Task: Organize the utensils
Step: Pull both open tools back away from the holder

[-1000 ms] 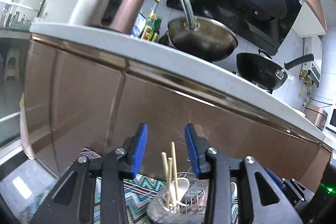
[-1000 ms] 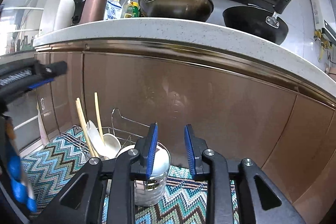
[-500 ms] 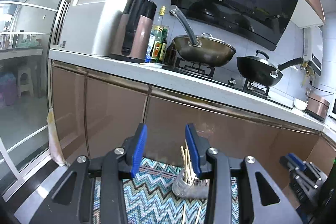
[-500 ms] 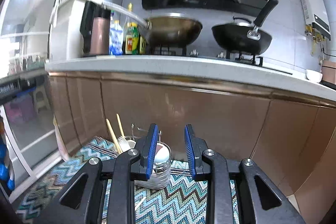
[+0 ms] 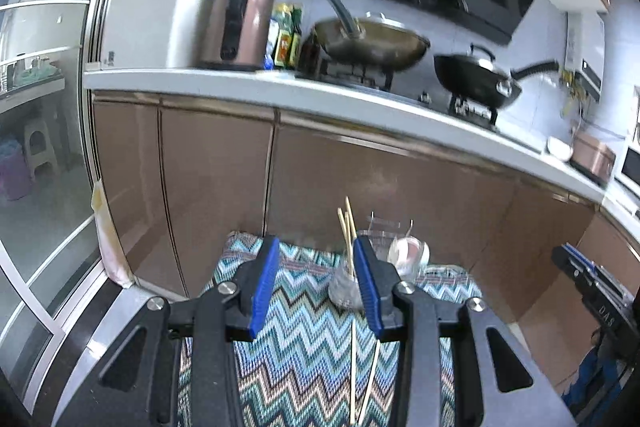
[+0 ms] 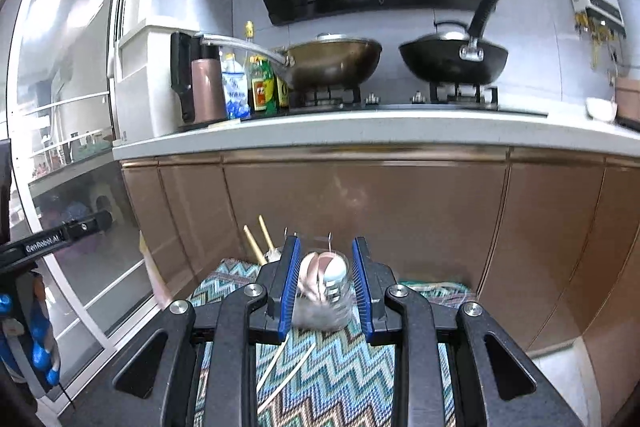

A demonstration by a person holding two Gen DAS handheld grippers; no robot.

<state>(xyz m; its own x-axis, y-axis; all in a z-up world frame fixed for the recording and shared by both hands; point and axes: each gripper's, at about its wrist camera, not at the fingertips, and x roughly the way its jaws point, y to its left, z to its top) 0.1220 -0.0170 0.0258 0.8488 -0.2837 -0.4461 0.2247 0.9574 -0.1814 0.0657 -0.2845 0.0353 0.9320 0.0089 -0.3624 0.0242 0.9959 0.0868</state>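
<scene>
- In the left wrist view, a glass sliding door [image 5: 44,187] stands far off to the left of the left gripper [image 5: 316,283].
- The left gripper hangs in the air with its blue-padded jaws parted and nothing between the pads; they touch nothing.
- Below it lies a zigzag-patterned mat [image 5: 304,347] on the floor, running ahead to the brown cabinet fronts [image 5: 216,179].
- Ahead and a little right of the gap stands the utensil holder [image 5: 346,291], with chopsticks [image 5: 347,227] standing up out of it; the right finger partly hides it.
- Two loose chopsticks [image 5: 353,367] lie on the mat beneath the right finger, pointing toward the holder.
- Just right of that finger a white spoon [image 5: 408,251] sits in a wire rack, blurred.
- Far right, the other gripper's body shows at the picture's edge.
- In the right wrist view, the left gripper's arm [image 6: 56,235] pokes in at far left.
- The right gripper [image 6: 325,283] is narrowly parted and grips nothing.
- Seen through its gap, well ahead and lower, is the holder [image 6: 320,311] with pale spoons [image 6: 324,267] in it, blurred; chopsticks [image 6: 256,239] rise left of the left finger.
- Loose chopsticks [image 6: 280,375] lie on the mat [image 6: 332,379] under the jaws.
- Above, on the counter [image 6: 360,131], stand a steel wok [image 6: 332,63] and, to the right, a black pan [image 6: 452,59].
</scene>
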